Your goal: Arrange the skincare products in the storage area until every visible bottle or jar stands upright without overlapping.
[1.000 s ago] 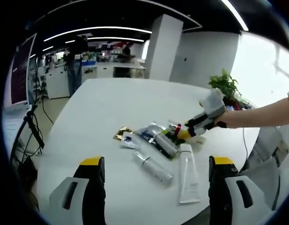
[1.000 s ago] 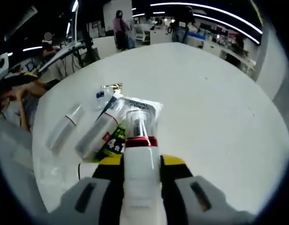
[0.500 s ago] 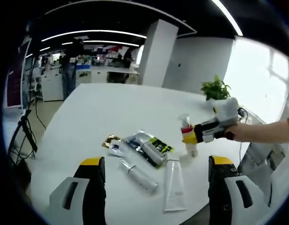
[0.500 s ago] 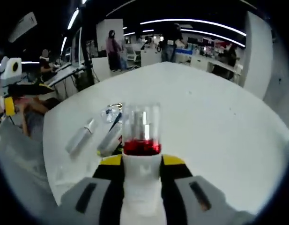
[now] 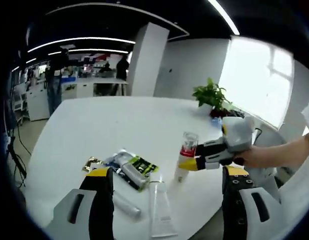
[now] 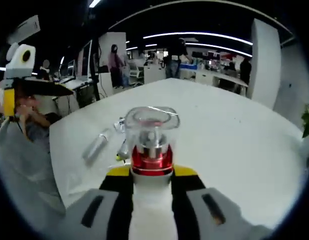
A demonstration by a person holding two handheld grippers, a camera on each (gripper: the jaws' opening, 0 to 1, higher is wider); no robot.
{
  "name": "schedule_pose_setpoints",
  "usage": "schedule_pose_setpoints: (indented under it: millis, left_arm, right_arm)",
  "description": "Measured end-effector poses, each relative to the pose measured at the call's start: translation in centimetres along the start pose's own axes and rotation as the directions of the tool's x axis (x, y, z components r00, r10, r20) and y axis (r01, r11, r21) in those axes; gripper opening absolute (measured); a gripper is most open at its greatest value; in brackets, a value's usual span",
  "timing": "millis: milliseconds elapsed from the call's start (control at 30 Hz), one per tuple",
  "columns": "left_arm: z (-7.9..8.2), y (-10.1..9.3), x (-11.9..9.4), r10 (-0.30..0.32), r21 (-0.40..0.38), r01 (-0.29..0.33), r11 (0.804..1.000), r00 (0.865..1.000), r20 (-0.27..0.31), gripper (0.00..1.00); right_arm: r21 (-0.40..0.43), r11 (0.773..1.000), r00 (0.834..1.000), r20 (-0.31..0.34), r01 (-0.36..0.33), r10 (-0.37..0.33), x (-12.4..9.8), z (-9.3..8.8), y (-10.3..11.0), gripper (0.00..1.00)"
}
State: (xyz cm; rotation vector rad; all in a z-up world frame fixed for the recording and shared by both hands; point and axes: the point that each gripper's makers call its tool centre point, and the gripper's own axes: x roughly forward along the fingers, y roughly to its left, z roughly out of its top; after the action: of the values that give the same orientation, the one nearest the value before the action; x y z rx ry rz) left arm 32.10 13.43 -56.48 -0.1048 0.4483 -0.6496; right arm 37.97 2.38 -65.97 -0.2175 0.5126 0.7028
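A white bottle (image 5: 185,159) with a red collar and clear cap stands upright just right of the pile, its base at or near the table; my right gripper (image 5: 198,161) is shut on its body. In the right gripper view the same bottle (image 6: 151,150) rises between the jaws of my right gripper (image 6: 151,175). Still lying flat are a silver bottle (image 5: 132,175), a slim clear bottle (image 5: 127,205), a white tube (image 5: 161,212) and a green-black sachet (image 5: 144,166). My left gripper (image 5: 168,173) hovers open over the near table edge, holding nothing.
The round white table (image 5: 119,120) stretches wide beyond the pile. A gold sachet (image 5: 90,164) lies at the pile's left end. A potted plant (image 5: 210,95) stands at the far right edge. Desks and people fill the room behind.
My right gripper has lifted the red-collared bottle off the pile, turned it upright and brought it to the pile's right. The left view has swung towards the window.
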Motion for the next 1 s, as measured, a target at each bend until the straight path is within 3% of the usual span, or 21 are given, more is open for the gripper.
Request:
schedule_pose_setpoints:
  millis: [233, 467, 700, 867, 1000]
  left_arm:
    - [1.5, -2.7, 1.2, -0.073, 0.036, 0.072, 0.997, 0.997, 0.021, 0.86]
    - [3.0, -4.8, 1.9, -0.125, 0.032, 0.124, 0.992, 0.991, 0.052, 0.81]
    - [4.9, -7.5, 2.7, -0.18, 0.028, 0.178, 0.984, 0.979, 0.097, 0.73]
    - [6.2, -8.7, 2.6, -0.202, 0.02, 0.201, 0.979, 0.97, 0.134, 0.59]
    - [6.4, -9.8, 2.9, -0.209, 0.074, 0.2, 0.977, 0.969, 0.132, 0.55]
  right_arm:
    - [0.009, 1.0, 0.999, 0.034, 0.007, -0.008, -2.0, 0.6, 1.7, 0.28]
    - [-0.003, 1.0, 0.992, 0.127, 0.016, -0.016, -4.4, 3.4, 3.7, 0.28]
    - [-0.007, 1.0, 0.981, 0.195, 0.016, -0.014, -6.4, 5.8, 5.1, 0.28]
    - [-0.015, 1.0, 0.977, 0.213, 0.016, -0.012, -7.2, 6.2, 5.9, 0.28]
    - [-0.002, 1.0, 0.976, 0.22, 0.009, -0.008, -7.9, 6.2, 6.3, 0.28]
